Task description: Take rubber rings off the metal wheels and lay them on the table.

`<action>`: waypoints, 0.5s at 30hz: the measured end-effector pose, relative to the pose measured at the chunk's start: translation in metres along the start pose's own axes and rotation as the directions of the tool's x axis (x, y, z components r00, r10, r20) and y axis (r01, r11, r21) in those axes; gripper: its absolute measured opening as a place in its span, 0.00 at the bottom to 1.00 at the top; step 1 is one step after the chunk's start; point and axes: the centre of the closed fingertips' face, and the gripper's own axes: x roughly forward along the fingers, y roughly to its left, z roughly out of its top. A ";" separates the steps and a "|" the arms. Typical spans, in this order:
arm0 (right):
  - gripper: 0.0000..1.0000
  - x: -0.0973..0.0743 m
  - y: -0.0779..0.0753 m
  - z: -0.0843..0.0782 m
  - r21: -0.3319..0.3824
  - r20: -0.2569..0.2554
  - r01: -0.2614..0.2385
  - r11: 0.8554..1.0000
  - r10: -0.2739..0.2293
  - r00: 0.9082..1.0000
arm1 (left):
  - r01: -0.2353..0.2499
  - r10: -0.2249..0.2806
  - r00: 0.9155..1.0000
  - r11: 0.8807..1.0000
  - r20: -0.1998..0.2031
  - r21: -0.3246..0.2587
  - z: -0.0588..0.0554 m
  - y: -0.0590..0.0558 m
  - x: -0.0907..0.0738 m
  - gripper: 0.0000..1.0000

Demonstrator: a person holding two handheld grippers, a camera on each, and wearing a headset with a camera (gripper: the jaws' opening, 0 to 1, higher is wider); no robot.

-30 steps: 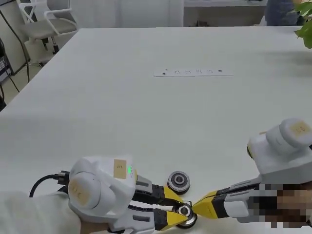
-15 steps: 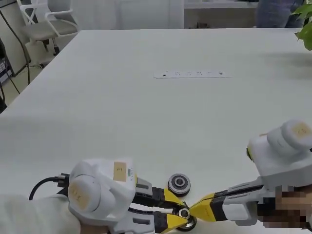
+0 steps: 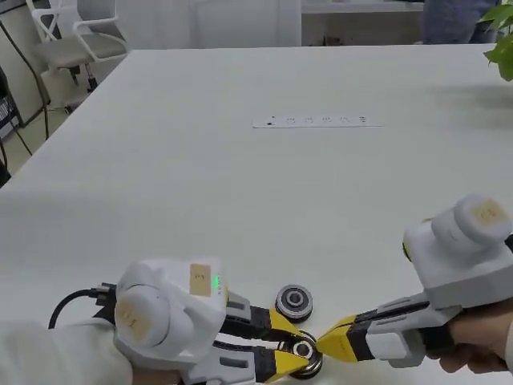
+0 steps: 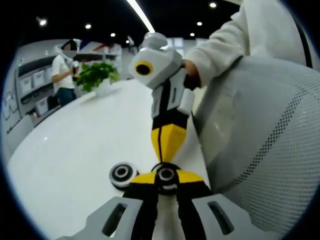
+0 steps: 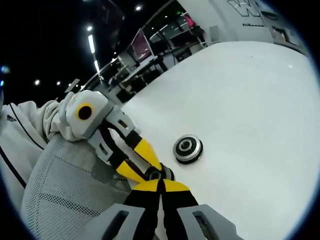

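Note:
A small metal wheel (image 3: 303, 350) with a black rubber ring is clamped between the yellow jaws of my left gripper (image 3: 298, 353) at the table's near edge. The same wheel (image 4: 166, 176) sits between that gripper's fingertips (image 4: 146, 178) in the left gripper view. My right gripper (image 3: 322, 346) comes in from the right, its jaws pressed together on the rim of the wheel (image 5: 159, 174). Its closed yellow tip (image 4: 167, 145) touches the ring. A second wheel (image 3: 294, 300) with its ring on lies flat on the table just beyond, also seen as wheel (image 5: 188, 148).
The white table (image 3: 240, 184) stretches far ahead, with a flush socket strip (image 3: 319, 121) in its middle. A white chair (image 3: 76, 36) stands at the far left and a green plant (image 3: 503, 40) at the far right corner. A person (image 4: 64, 75) stands by the plant.
Almost nothing has moved. The right gripper has shifted slightly while its tip stays at the held wheel, and the left gripper keeps its hold.

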 end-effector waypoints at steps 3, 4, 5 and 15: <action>0.00 0.000 0.000 0.000 0.008 0.004 -0.003 1.000 0.003 1.000 | 0.008 -0.009 1.000 1.000 -0.025 -0.020 0.002 0.001 -0.001 0.14; 0.00 0.000 0.000 0.000 0.009 0.003 -0.004 1.000 0.004 1.000 | 0.012 -0.013 0.999 1.000 -0.029 -0.012 0.003 0.000 -0.002 0.15; 0.00 0.000 0.000 0.000 0.009 0.000 -0.004 1.000 0.004 1.000 | 0.015 -0.015 1.000 1.000 -0.024 -0.007 0.005 0.000 -0.003 0.16; 0.00 -0.005 0.000 0.006 0.040 0.025 -0.004 0.999 0.003 1.000 | 0.049 -0.048 0.998 0.998 0.043 -0.034 0.047 -0.004 -0.014 0.37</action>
